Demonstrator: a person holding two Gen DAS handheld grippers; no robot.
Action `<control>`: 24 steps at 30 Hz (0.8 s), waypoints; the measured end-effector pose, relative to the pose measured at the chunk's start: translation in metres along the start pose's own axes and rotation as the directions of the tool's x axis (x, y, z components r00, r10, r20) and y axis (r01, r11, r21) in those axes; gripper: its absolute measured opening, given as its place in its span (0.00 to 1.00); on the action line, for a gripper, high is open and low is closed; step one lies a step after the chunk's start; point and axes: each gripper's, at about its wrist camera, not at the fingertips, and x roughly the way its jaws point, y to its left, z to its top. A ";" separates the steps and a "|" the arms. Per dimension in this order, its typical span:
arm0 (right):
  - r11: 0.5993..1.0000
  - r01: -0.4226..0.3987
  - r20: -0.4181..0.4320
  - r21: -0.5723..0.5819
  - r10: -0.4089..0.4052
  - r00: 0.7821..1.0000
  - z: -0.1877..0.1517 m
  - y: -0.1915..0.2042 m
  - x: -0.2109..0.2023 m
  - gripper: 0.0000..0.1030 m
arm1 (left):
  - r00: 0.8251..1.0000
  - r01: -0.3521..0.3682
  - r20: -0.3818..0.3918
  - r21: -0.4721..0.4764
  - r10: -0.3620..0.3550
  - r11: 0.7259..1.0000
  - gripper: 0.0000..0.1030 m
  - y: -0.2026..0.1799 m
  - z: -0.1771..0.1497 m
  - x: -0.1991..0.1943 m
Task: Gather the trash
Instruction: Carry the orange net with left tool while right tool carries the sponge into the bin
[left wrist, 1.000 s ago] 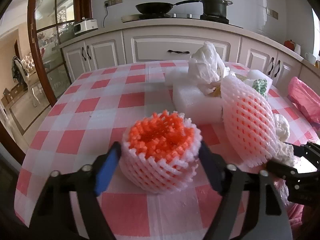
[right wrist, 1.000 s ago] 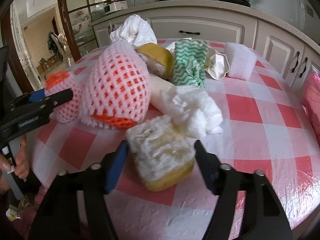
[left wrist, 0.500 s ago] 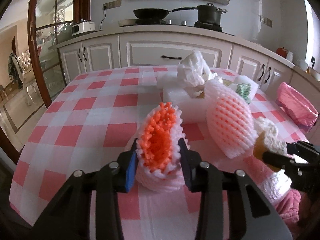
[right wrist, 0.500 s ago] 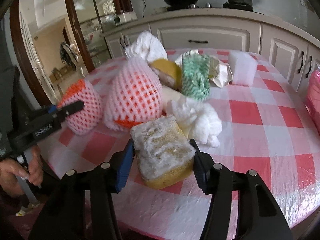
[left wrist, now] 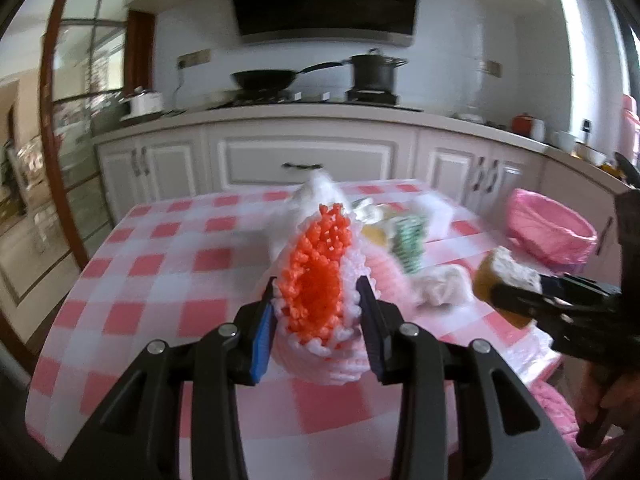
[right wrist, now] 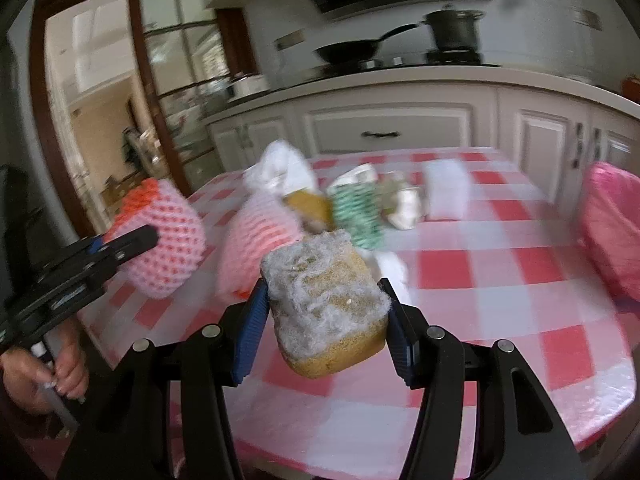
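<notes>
My left gripper [left wrist: 318, 300] is shut on a pink-and-orange foam fruit net [left wrist: 316, 280], squeezed narrow and lifted off the checked table [left wrist: 168, 280]. From the right wrist view, the same foam fruit net [right wrist: 164, 236] hangs at the left in the left gripper [right wrist: 136, 238]. My right gripper [right wrist: 326, 304] is shut on a worn yellow sponge [right wrist: 324, 300] with a grey scrub face, raised above the table [right wrist: 500, 312]. In the left wrist view the sponge [left wrist: 504, 276] shows at the right in the right gripper [left wrist: 516, 292].
More trash lies on the table: a second foam net [right wrist: 256, 240], a white plastic bag [right wrist: 280, 168], a green-patterned cloth [right wrist: 356, 204], a white foam block [right wrist: 444, 188] and a white wad [left wrist: 440, 288]. A pink bag [left wrist: 548, 232] sits at the right edge. Cabinets [left wrist: 312, 160] stand behind.
The left gripper has closed on the foam net and squeezed it narrow. Both grippers have risen off the table with their loads, and both views now tilt up toward the cabinets.
</notes>
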 end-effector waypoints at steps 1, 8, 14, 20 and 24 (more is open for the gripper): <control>1.000 0.014 0.008 0.016 -0.014 1.000 0.001 -0.006 -0.003 0.52 | 1.000 0.025 0.002 0.012 -0.025 1.000 0.36 -0.008 0.004 0.002; 0.976 0.190 0.074 0.111 -0.199 0.977 0.013 -0.070 -0.038 0.52 | 0.976 0.219 -0.017 0.083 -0.218 0.972 0.36 -0.072 0.031 0.033; 0.916 0.358 0.104 0.181 -0.379 0.919 0.033 -0.146 -0.076 0.52 | 0.924 0.382 -0.060 0.121 -0.377 0.916 0.36 -0.144 0.059 0.083; 0.858 0.449 0.080 0.251 -0.480 0.874 0.050 -0.229 -0.098 0.52 | 0.861 0.509 -0.102 0.183 -0.498 0.841 0.36 -0.238 0.098 0.135; 0.840 0.466 0.054 0.277 -0.498 0.866 0.055 -0.277 -0.102 0.52 | 0.822 0.569 -0.134 0.177 -0.553 0.803 0.37 -0.290 0.117 0.165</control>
